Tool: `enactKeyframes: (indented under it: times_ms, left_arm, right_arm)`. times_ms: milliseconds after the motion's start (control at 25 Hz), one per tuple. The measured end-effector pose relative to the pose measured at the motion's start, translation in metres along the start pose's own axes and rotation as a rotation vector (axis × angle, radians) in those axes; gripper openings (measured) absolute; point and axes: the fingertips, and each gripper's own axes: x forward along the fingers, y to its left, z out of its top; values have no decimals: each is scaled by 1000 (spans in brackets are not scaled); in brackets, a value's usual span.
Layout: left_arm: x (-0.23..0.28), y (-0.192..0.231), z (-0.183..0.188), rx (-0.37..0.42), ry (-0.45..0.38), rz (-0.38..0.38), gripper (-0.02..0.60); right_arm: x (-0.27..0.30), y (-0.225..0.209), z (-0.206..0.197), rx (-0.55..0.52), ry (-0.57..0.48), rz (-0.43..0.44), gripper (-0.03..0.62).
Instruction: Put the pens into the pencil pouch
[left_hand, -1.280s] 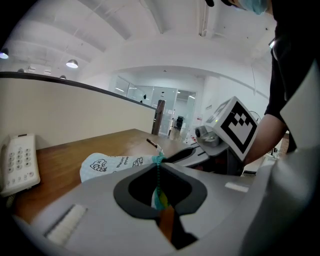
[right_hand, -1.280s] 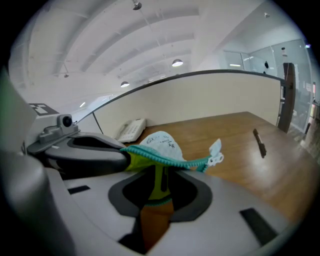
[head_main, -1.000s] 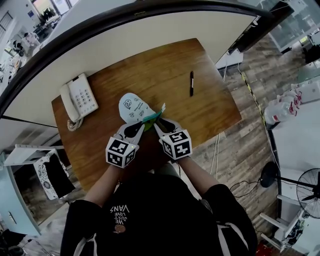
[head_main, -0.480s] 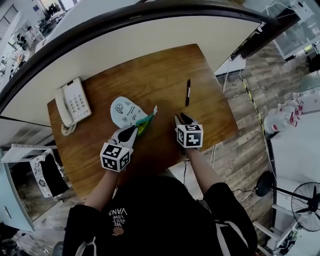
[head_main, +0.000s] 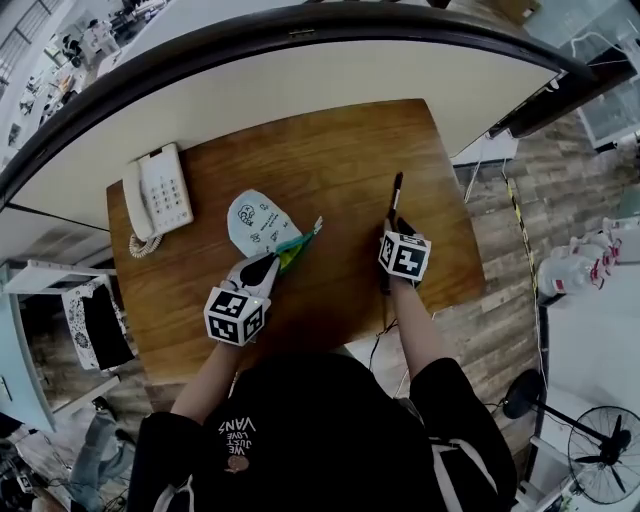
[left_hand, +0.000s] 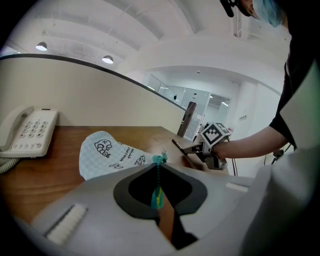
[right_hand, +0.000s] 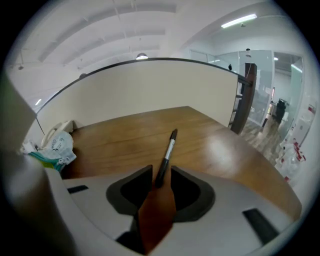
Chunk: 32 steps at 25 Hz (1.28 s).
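Nearest the person, the left gripper (head_main: 270, 262) is clamped tight on the teal zipper (head_main: 296, 243) of the pencil pouch (head_main: 258, 220). This looks meant to keep the pouch's mouth lifted and facing 3 o'clock, ready for loading. Over at its 3 o'clock, the right gripper (head_main: 395, 228) has its jaws roughly half apart. They have just been opening, and they straddle the near end of the pen (head_main: 396, 190) without pinching it. The pen lies flat on the wooden table (head_main: 330, 140), its long axis running 6 to 12 o'clock and its far end aimed away from the person.

pouch (head_main: 258, 222) between telephone (head_main: 160, 198) and pen (head_main: 396, 190)
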Motion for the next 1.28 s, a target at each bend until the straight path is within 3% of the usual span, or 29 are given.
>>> enactKeyframes:
  times_ms: [240,600,1040,1280]
  left_arm:
    - [-2,6,-2,-6,6,8,25]
    - [-6,8,-3,11,17,-27,25]
    - [-15,4,-4,36,10,-104,25]
    - [-23,-1,-4,63,16,-151,25]
  right_arm:
    - [9,-4,-6,-33,33,-46,65]
    - [-24,17,-18,-48,-12,-25,51]
    - [-109,95,-84,5,-43,80,51]
    - [-145,141,-101,16,-63,135,51]
